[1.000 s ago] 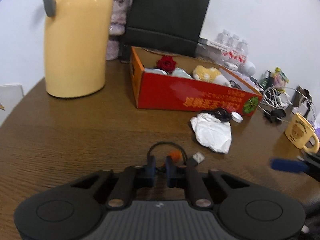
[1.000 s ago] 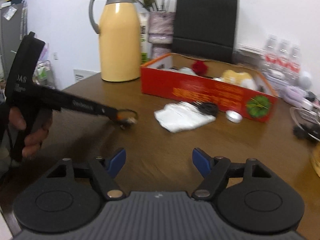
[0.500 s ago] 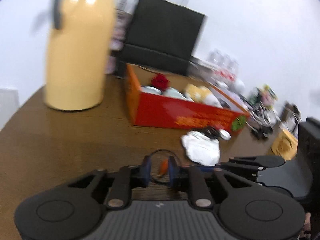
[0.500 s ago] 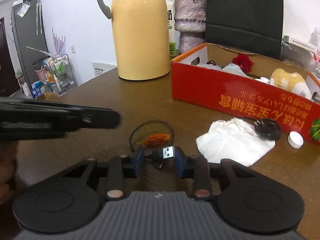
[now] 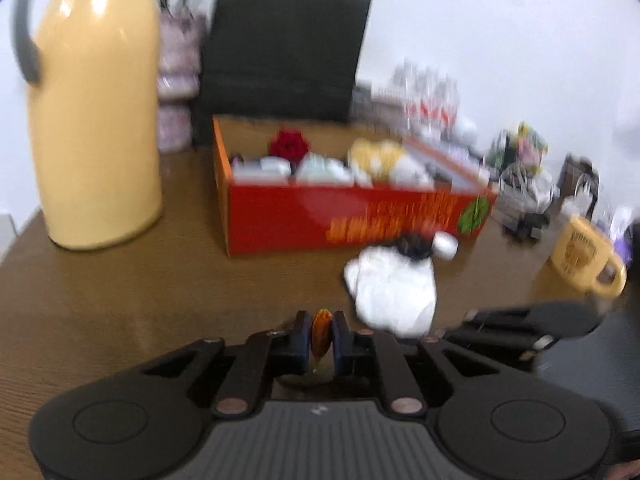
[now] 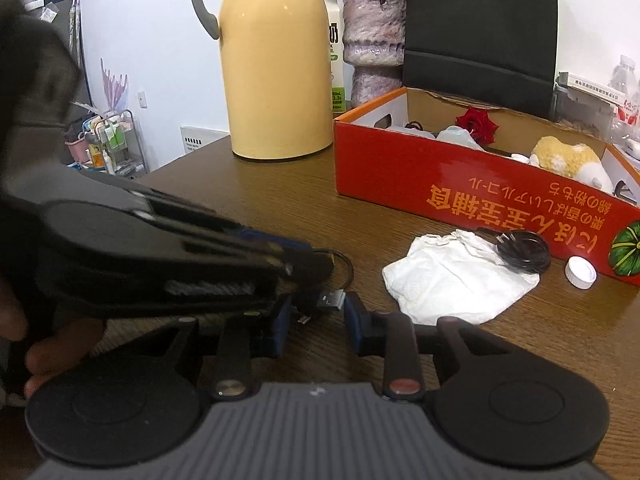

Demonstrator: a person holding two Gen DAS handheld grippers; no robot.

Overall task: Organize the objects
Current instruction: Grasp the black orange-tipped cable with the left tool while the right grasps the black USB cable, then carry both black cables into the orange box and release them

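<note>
The short USB cable (image 6: 347,266) is lying as a thin black loop on the tabletop (image 6: 240,208), just ahead of the right gripper (image 6: 316,314). Its metal USB plug (image 6: 331,299) is sitting between that gripper's jaws, which are standing narrow. A gap is showing on one side of the plug, so they are not gripping it as far as can be seen.

The left gripper (image 5: 321,332) is coming in from the side over the same loop. Its jaws are closing, and they are pinching the orange tab (image 5: 321,338) upright between the pads (that view is blurred, so exactly what the tab is cannot be told).

The cable is looking light and limp: it is likely to droop and swing from wherever it is pinched, and the smooth plug may be slippery. The stiff plug body or the tab is looking like the better hold, not the thin wire.

Beyond the jaws and to the right, a crumpled white tissue (image 6: 452,280) is lying. Past it, the open red box (image 6: 440,176) is waiting as the likely place for the cable
</note>
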